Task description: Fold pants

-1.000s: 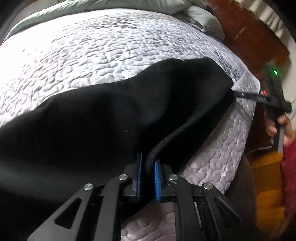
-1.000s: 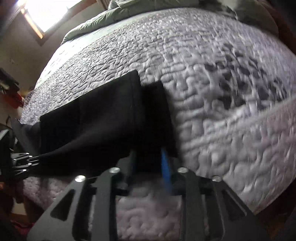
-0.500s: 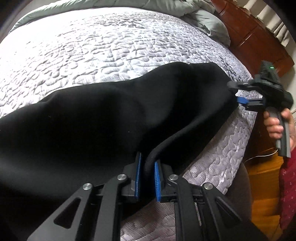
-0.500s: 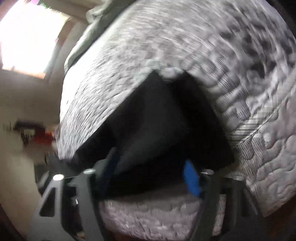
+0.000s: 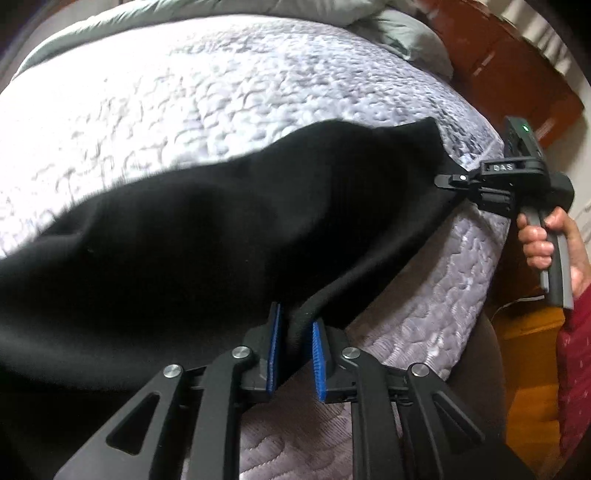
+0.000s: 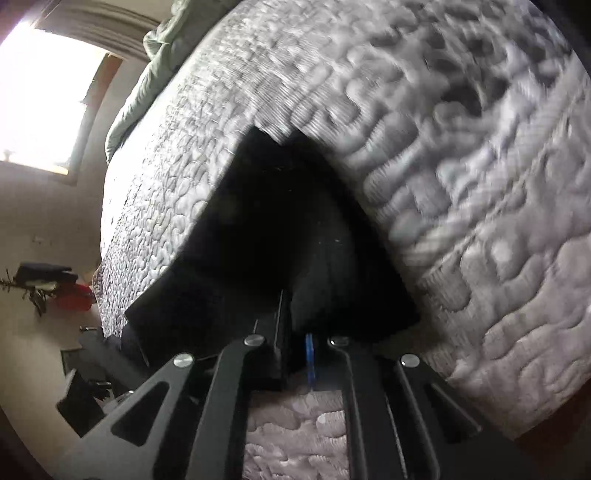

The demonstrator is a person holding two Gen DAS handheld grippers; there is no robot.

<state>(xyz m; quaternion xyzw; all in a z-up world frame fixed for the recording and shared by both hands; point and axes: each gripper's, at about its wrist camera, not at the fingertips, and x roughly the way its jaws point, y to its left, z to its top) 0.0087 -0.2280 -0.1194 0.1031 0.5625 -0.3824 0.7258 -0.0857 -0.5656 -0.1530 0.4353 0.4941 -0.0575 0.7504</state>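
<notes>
Looking over the big bed (image 5: 221,92), we see its bumpy grey-white quilt (image 6: 461,147) spread across the top. Green-grey bedding (image 5: 399,26) is bunched at the far end, and a brown wooden piece (image 5: 509,74) stands past the bed's corner. A bright window (image 6: 40,96) shows in the right wrist view.

Black pants (image 5: 221,229) lie stretched along the near side of the bed, partly lifted off the quilt. They are the next biggest thing we see.

Our right hand (image 5: 543,243) wraps around the handle of its tool, fingers curled tight, out past the bed's edge. A red sleeve (image 5: 576,369) shows below it.

Our right hand-held gripper (image 5: 448,181) points sideways at the far end of the pants and touches the cloth there. In the right wrist view its two fingers are close together, with black cloth squeezed between them and one blue pad (image 6: 309,358) peeking out.

Our left hand-held gripper (image 5: 295,343) sits low at the near edge. Its blue pads (image 5: 274,347) are only a little way apart, and they pinch a thick rolled edge of the pants between them.
</notes>
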